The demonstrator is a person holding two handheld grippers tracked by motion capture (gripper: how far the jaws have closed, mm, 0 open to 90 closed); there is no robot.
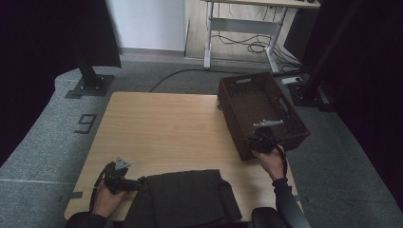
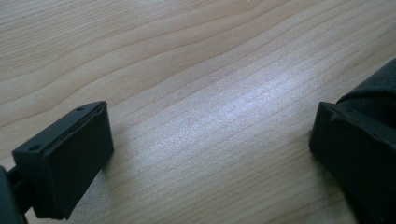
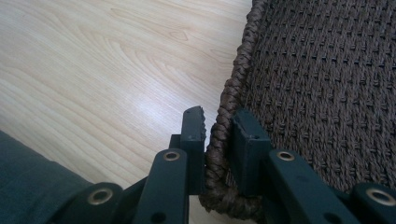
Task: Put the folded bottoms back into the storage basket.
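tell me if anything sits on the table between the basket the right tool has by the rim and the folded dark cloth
Nothing visible does. The right tool is clamped on the braided rim of the brown basket at its near corner, and the stretch of bare wooden table between that corner and the folded dark cloth has nothing on it.

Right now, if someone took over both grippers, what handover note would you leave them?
Right gripper: shut on the braided rim of the basket, at its near corner, one jaw outside, one inside.
Left gripper: open, low over the bare table, nothing between the jaws; the dark cloth lies just beside one jaw.
Basket: on the table's right side, overhanging the edge, looks empty.
Cloth: folded at the near edge, between the hands.
Done: basket gripped.
Left, probably: pull the basket in, then pick up the cloth and put it in.
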